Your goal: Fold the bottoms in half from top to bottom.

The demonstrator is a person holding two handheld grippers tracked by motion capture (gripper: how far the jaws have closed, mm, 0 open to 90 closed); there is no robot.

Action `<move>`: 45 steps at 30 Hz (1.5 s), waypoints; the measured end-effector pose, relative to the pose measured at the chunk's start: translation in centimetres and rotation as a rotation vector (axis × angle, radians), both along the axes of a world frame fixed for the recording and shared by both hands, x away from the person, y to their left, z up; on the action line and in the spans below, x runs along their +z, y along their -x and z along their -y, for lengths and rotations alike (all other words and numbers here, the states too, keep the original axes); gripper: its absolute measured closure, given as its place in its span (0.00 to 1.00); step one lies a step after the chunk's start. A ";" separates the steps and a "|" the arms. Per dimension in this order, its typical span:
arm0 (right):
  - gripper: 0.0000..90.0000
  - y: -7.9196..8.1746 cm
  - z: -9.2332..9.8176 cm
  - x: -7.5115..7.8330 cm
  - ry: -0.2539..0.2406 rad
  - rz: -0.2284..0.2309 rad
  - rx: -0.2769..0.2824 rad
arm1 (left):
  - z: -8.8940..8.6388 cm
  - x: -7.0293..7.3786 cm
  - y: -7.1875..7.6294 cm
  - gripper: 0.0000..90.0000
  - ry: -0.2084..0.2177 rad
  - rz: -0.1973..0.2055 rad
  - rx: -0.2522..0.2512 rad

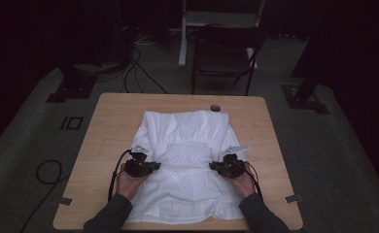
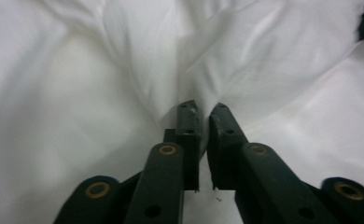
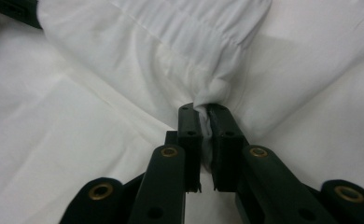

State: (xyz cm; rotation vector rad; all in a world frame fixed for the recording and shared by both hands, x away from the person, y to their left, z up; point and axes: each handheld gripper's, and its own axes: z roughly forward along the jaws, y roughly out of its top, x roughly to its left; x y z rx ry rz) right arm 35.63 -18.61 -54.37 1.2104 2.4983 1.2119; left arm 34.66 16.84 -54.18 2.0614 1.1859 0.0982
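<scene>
- High view: one white cotton garment with a gathered band across its middle (image 1: 187, 160) lies spread on the light wooden table (image 1: 270, 145), filling most of the centre, its hem toward the person's edge.
- Left gripper (image 1: 154, 166), black and two-jawed, sits at the garment's left side level with the gathered band. In the left gripper view its jaws stand nearly together with a slim gap, and a fold of white cloth (image 2: 196, 88) runs into that gap; it appears to have a thin pinch of fabric, though I cannot tell how firmly.
- Right gripper (image 1: 212, 166), the same make, sits at the garment's right side, mirroring the other. In the right gripper view its jaws are close together and clamp a bunched twist of white cloth (image 3: 208, 119) where the gathered band ends.
- Progress, as a judgement: the work looks like folding the garment. The top part seems already folded toward the middle, since a doubled layer lies over the lower part. What is left looks like bringing the pinched sides over and squaring the bundle.
- Count: one garment, one table, two grippers, two hands with dark sleeves (image 1: 107, 216), one dark folding chair (image 1: 224, 53) beyond the table, one small round dark object (image 1: 215, 108) at the table's far edge.
</scene>
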 end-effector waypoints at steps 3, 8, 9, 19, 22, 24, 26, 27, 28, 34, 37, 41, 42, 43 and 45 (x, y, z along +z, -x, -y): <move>0.74 -0.2 0.1 0.9 0.009 0.011 -0.003 | 0.0 0.9 0.0 0.72 -0.015 0.016 -0.005; 0.67 -1.1 1.7 4.3 -0.091 0.102 -0.057 | -1.3 4.0 -0.9 0.64 0.038 0.099 0.059; 0.74 -1.6 2.0 4.8 -0.111 0.103 -0.080 | -1.4 4.5 -1.4 0.64 0.044 0.107 0.070; 0.90 -8.1 -0.8 2.0 -0.006 -0.018 -0.142 | 2.7 2.7 -7.4 0.93 -0.062 0.037 0.083; 0.90 -8.9 -1.8 1.0 0.018 -0.041 -0.124 | 3.1 1.2 -8.2 0.94 -0.084 -0.007 0.086; 0.90 -9.4 -2.1 0.5 -0.004 -0.065 -0.096 | 3.2 0.9 -8.3 0.93 -0.072 -0.007 0.079; 0.88 -9.4 -1.9 0.4 -0.059 -0.087 -0.083 | 3.3 1.4 -7.9 0.88 -0.057 0.002 0.070; 0.87 -9.2 -1.7 0.5 -0.082 -0.090 -0.071 | 3.4 1.6 -7.7 0.86 -0.051 0.009 0.063; 0.86 -9.1 -1.5 0.7 -0.099 -0.092 -0.063 | 3.4 1.9 -7.3 0.85 -0.044 0.020 0.049; 0.80 -6.8 -0.7 2.0 -0.162 -0.056 0.032 | 3.6 2.8 -4.4 0.73 0.008 0.065 0.023; 0.79 -5.4 -0.4 2.5 -0.174 -0.031 0.070 | 3.4 2.6 -2.9 0.67 0.015 0.072 0.013; 0.77 -3.7 -0.2 2.6 -0.176 -0.029 0.127 | 3.2 2.1 -1.1 0.62 0.027 0.067 -0.006; 0.76 -3.2 -0.2 2.6 -0.171 -0.030 0.144 | 3.2 2.0 -0.8 0.61 0.032 0.066 -0.007; 0.75 -3.0 -0.1 2.6 -0.167 -0.026 0.152 | 3.1 1.9 -0.4 0.60 0.044 0.066 -0.010; 0.74 -2.5 0.1 2.6 -0.170 -0.020 0.155 | 3.1 1.6 0.2 0.60 0.043 0.058 -0.028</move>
